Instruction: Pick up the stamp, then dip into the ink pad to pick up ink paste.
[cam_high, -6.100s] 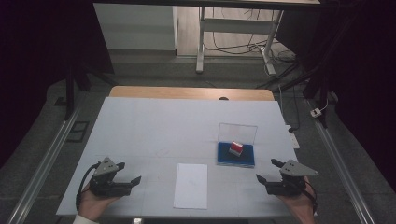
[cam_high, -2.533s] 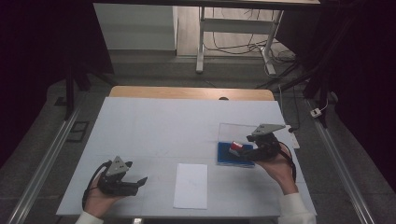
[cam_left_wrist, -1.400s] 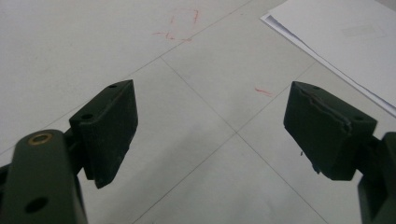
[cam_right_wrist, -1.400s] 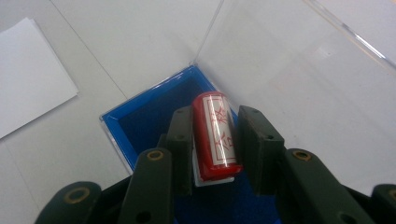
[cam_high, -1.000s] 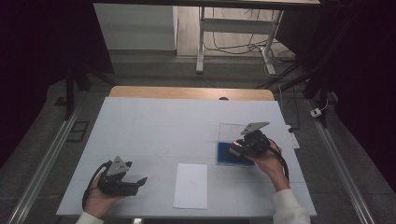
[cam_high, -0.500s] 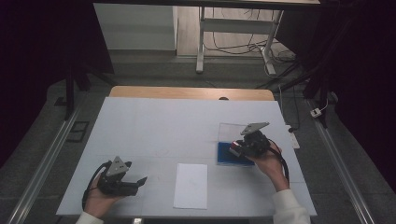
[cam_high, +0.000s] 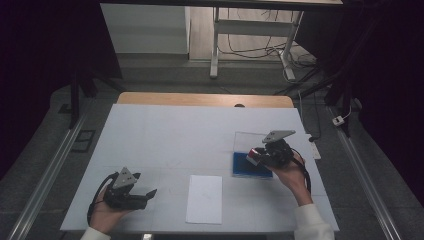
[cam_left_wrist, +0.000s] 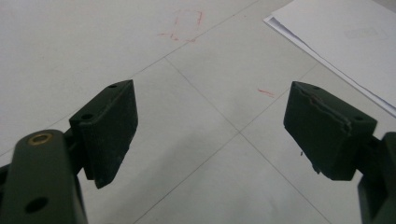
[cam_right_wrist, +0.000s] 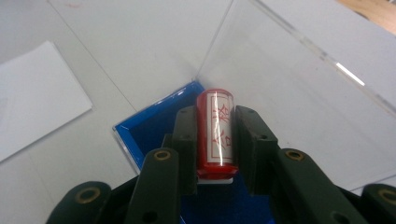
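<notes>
Where high view blurs, right claw (cam_right_wrist: 215, 140) clamps stamp (cam_right_wrist: 215, 133).

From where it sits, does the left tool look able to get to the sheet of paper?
Probably yes. The left tool rests open and holding nothing, just left of the paper, with bare table between them. The right tool, shut on the red stamp, is off to the side.

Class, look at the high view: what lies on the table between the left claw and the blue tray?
A white paper sheet lies between the left claw and the blue tray.
</notes>
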